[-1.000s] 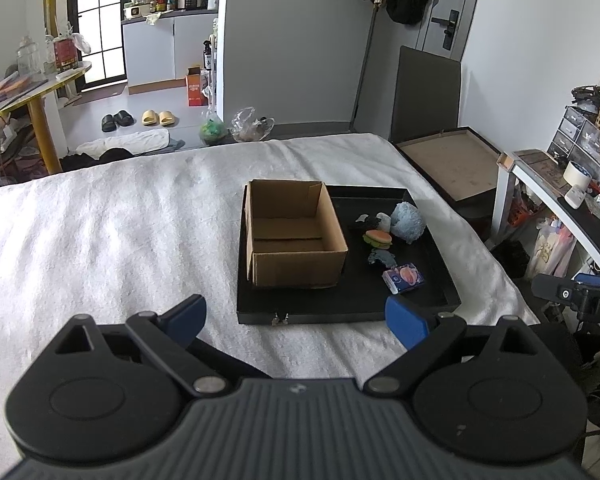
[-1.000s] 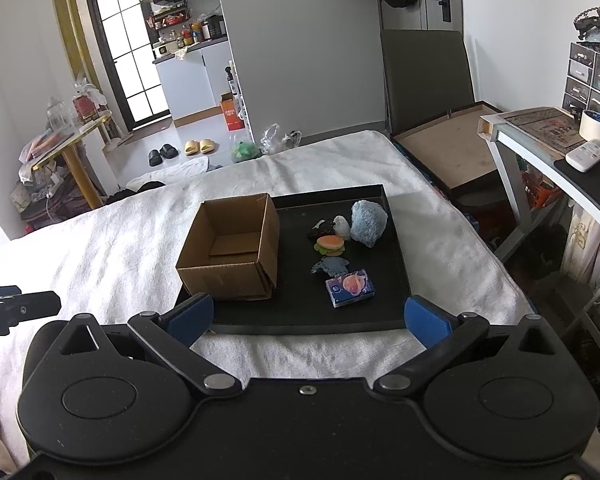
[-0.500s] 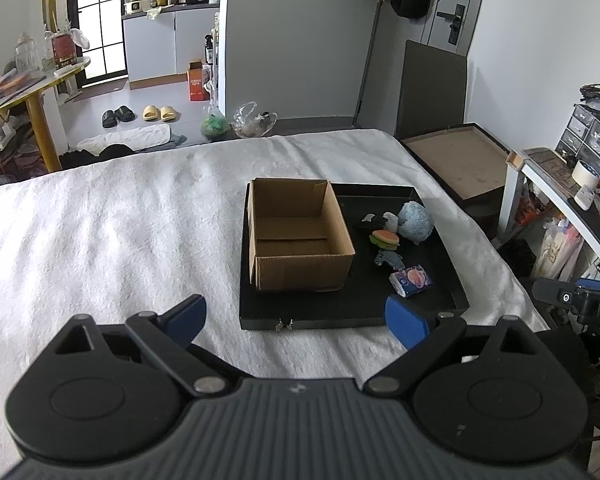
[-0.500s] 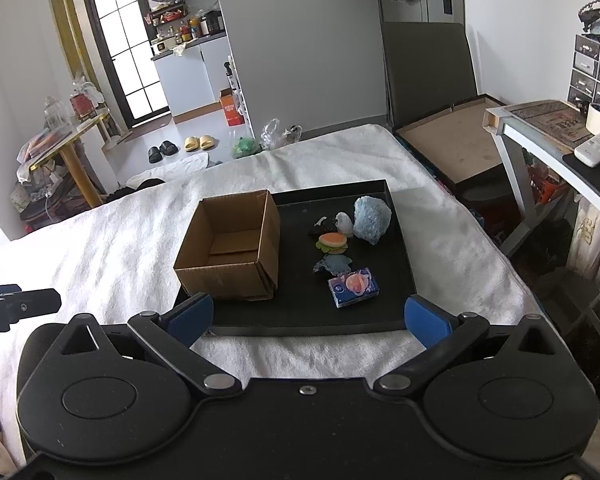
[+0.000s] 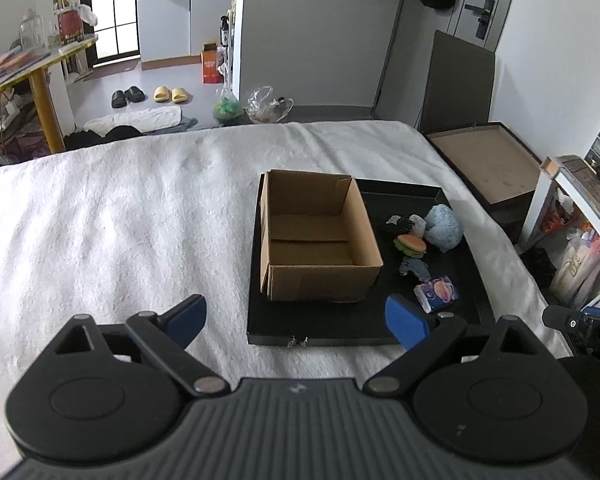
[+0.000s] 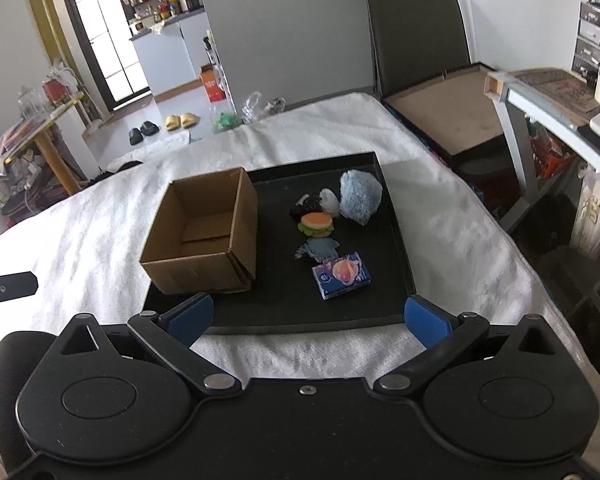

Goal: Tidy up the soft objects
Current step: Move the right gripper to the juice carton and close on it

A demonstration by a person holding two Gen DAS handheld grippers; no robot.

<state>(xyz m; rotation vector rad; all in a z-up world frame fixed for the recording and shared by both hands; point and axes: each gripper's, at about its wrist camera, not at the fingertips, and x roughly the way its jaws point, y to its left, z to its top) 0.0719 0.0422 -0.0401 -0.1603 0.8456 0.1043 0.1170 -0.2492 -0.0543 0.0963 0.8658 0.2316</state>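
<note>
An empty open cardboard box point(image 5: 316, 236) point(image 6: 206, 236) stands on the left half of a black tray point(image 5: 332, 326) point(image 6: 396, 240) on a white blanket. Beside it on the tray lie a fluffy blue ball point(image 5: 443, 227) point(image 6: 360, 198), a burger toy point(image 5: 411, 245) point(image 6: 317, 223), a small black and white toy point(image 5: 406, 222) point(image 6: 314, 202), a grey-blue soft toy point(image 5: 414, 268) point(image 6: 318, 249) and a blue tissue pack point(image 5: 436, 294) point(image 6: 342, 275). My left gripper point(image 5: 296, 318) is open and empty, short of the tray's near edge. My right gripper point(image 6: 308, 318) is open and empty over the tray's near edge.
The white blanket point(image 5: 120, 232) covers the bed. A desk with clutter point(image 6: 560, 96) stands to the right, and a flat brown box point(image 5: 488, 164) lies beyond the bed's right edge. The floor with slippers point(image 5: 170, 94) lies behind.
Both grippers have moved forward toward the tray, which looks larger and nearer in both views. Both stay open and empty.
</note>
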